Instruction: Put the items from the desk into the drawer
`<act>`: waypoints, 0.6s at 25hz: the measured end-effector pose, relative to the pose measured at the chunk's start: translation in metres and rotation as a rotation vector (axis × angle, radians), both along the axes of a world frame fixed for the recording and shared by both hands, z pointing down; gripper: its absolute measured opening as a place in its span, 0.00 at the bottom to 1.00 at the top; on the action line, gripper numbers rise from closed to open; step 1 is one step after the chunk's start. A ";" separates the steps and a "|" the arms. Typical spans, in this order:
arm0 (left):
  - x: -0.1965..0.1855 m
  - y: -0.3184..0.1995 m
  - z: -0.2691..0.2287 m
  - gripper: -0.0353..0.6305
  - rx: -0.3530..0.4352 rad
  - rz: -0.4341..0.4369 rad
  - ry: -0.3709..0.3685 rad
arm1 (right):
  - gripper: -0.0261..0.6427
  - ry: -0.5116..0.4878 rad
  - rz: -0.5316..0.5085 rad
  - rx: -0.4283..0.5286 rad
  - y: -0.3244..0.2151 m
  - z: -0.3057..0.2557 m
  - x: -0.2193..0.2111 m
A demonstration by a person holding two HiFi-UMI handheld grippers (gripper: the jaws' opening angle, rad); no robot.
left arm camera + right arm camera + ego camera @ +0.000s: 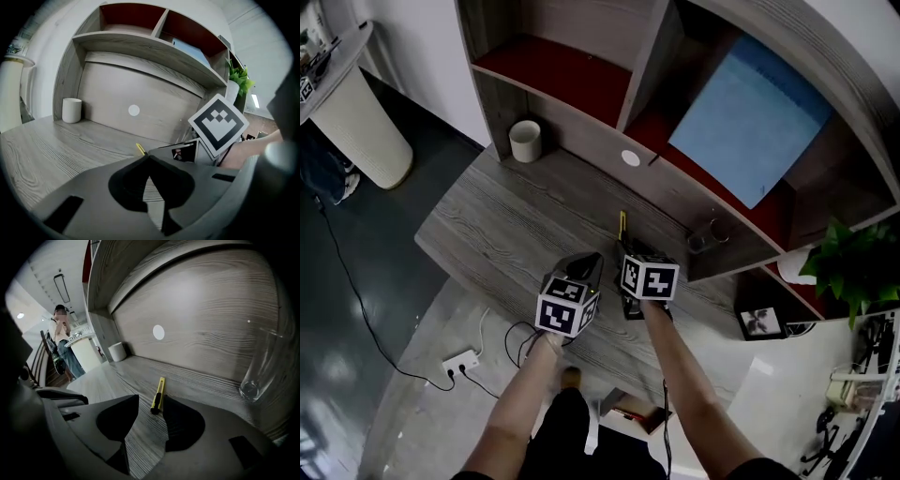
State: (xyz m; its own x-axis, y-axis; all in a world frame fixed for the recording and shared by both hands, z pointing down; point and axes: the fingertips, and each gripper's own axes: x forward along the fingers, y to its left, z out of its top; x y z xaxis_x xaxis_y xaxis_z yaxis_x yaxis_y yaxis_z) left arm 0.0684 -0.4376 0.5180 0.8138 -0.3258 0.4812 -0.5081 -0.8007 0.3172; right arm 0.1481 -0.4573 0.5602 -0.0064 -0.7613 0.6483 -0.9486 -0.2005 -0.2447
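Desk (502,220): grey wood grain, under a shelf unit (581,112).
- Knife (160,386): yellow, black-tipped, lying flat on the desk near the back panel, not picked up.
- Right gripper (151,398): jaws apart, nothing clamped; the knife's near end lies just past the tips, in line with the gap.
- Left gripper (149,158): jaw tips together, empty, just beside the right one, over bare desk.
- Cup (525,141): white, upright at the desk's far left corner, well apart from the knife.
- Glass (255,376): clear, upright against the back panel, right of the knife.
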 end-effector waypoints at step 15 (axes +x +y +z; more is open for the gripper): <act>-0.011 -0.011 0.009 0.05 -0.016 -0.009 0.005 | 0.25 0.110 0.054 -0.219 -0.023 0.036 0.010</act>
State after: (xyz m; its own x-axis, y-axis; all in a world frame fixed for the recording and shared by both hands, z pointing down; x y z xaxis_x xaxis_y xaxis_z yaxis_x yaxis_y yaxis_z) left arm 0.0577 -0.4487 0.5265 0.8132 -0.3256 0.4824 -0.5140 -0.7906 0.3327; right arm 0.1581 -0.4805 0.5962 0.1107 -0.5999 0.7924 -0.9537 -0.2886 -0.0853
